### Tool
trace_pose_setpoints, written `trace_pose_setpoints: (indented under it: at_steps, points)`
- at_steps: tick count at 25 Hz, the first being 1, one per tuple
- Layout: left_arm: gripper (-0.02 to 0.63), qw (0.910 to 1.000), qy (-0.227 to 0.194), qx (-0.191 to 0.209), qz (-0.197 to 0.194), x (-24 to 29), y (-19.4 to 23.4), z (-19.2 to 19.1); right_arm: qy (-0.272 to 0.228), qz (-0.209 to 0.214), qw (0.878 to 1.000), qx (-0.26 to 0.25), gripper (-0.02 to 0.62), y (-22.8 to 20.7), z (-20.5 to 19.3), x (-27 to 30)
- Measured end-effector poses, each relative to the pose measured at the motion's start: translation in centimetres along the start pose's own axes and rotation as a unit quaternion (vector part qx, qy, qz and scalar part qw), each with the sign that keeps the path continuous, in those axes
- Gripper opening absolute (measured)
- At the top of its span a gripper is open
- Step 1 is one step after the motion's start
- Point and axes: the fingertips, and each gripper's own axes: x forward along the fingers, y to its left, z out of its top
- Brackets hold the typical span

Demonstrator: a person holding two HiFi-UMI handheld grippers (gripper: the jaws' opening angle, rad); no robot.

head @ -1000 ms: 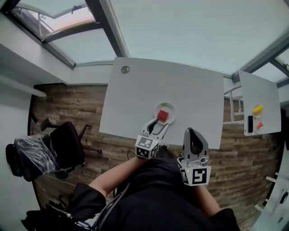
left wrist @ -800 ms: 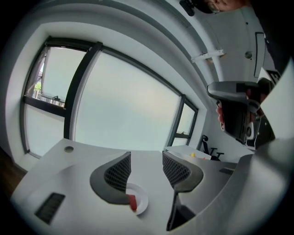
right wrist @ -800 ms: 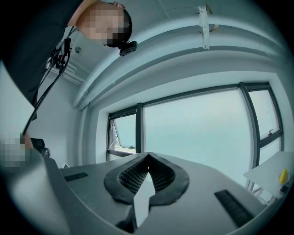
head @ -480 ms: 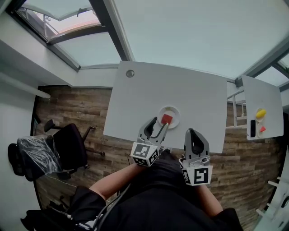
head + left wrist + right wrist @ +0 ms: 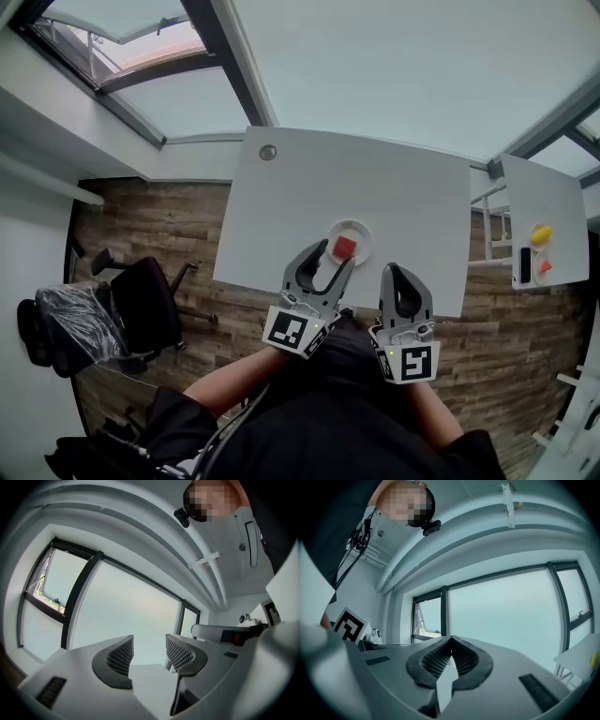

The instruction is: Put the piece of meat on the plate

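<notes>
In the head view a red piece of meat lies on a small white plate near the front edge of the white table. My left gripper is open and empty, its tips just short of the plate's near-left rim. My right gripper is shut and empty, to the right of the plate at the table's front edge. Both gripper views point up at the windows: the left gripper shows a clear gap between its jaws, the right gripper has its jaws together. Neither gripper view shows the plate or the meat.
A round grommet sits at the table's far left. A second white table at the right holds a yellow object, a small red object and a dark device. A black office chair stands on the wooden floor at left.
My left gripper has drawn back from the plate toward my body, leaving the meat on the plate. The right gripper has hardly moved.
</notes>
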Motion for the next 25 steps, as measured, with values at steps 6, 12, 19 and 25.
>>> trace_pose_setpoints:
  at_steps: [6, 12, 19, 25]
  points:
    - [0.215, 0.9998, -0.016, 0.01, 0.004, -0.2, 0.0, 1.1, -0.001, 0.012, 1.0, 0.005, 0.003, 0.7, 0.0, 0.3]
    - [0.045, 0.9995, -0.019, 0.027, -0.001, -0.3, -0.5, 1.2, -0.001, 0.015, 1.0, 0.003, 0.003, 0.6, -0.1, 0.5]
    - [0.005, 0.9995, -0.003, 0.03, -0.004, 0.2, -1.0, 0.4, -0.006, 0.019, 1.0, 0.005, 0.003, 0.4, 0.1, 0.6]
    - [0.005, 0.9989, 0.002, 0.044, 0.014, 0.7, -0.7, 0.2, 0.004, 0.013, 1.0, -0.028, 0.003, 0.2, -0.2, 0.9]
